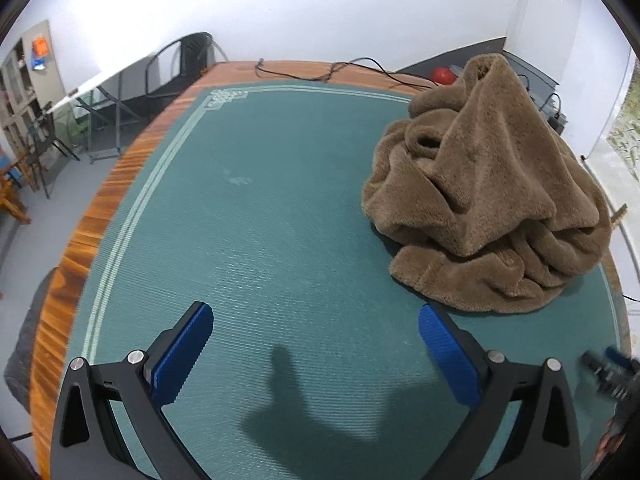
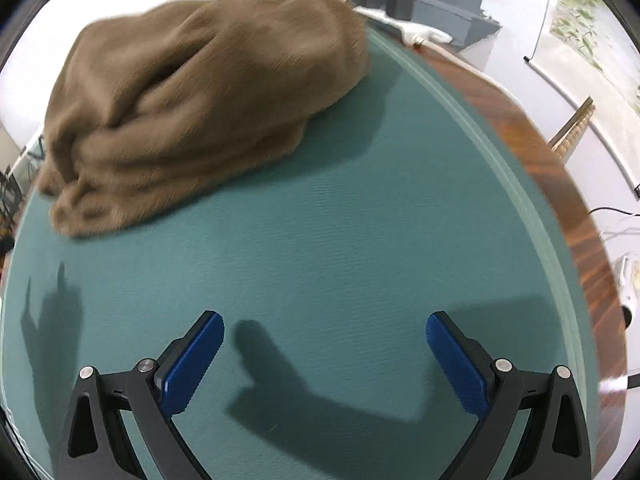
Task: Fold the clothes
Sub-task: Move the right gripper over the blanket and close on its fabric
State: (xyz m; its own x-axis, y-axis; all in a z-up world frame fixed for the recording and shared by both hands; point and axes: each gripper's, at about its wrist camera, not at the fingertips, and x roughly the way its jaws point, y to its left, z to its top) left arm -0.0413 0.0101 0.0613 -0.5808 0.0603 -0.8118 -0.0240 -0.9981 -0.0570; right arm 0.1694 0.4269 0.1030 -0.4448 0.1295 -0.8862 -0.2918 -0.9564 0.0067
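A: Garment (image 1: 492, 184)?

B: Brown plush fleece, thick pile, heaped in a rumpled mound on the far right part of the mat (image 1: 256, 208). Peaks up like a tent in the left view, with deep soft folds and a rolled hem at the near edge. Not flat and not folded; it lies bunched.

A: Right view?

B: Same heap (image 2: 200, 92), motion-blurred, ahead and to the left, low and rounded from that angle. I can't tell which kind of garment it is.

A: Claws?

B: Left gripper (image 1: 316, 336) jaws wide apart, nothing between them, over bare mat short of the heap's near hem. Right gripper (image 2: 324, 340) also spread wide and empty, over mat well short of the heap. Blue ribbed pads (image 2: 192, 364) on black arms, the ribbing likely there for grip on fabric.

A: Why held like that?

B: My guess is that both are open and aimed at the cloth so they can pinch an edge. Plush that thick will slump and drag, so a hem looks the easiest thing to catch.

A: Surroundings?

B: Mat is green, fine-ribbed, with a pale border line. It covers a glossy wooden table (image 1: 116, 184). Cables (image 1: 360, 68) lie along the far edge.
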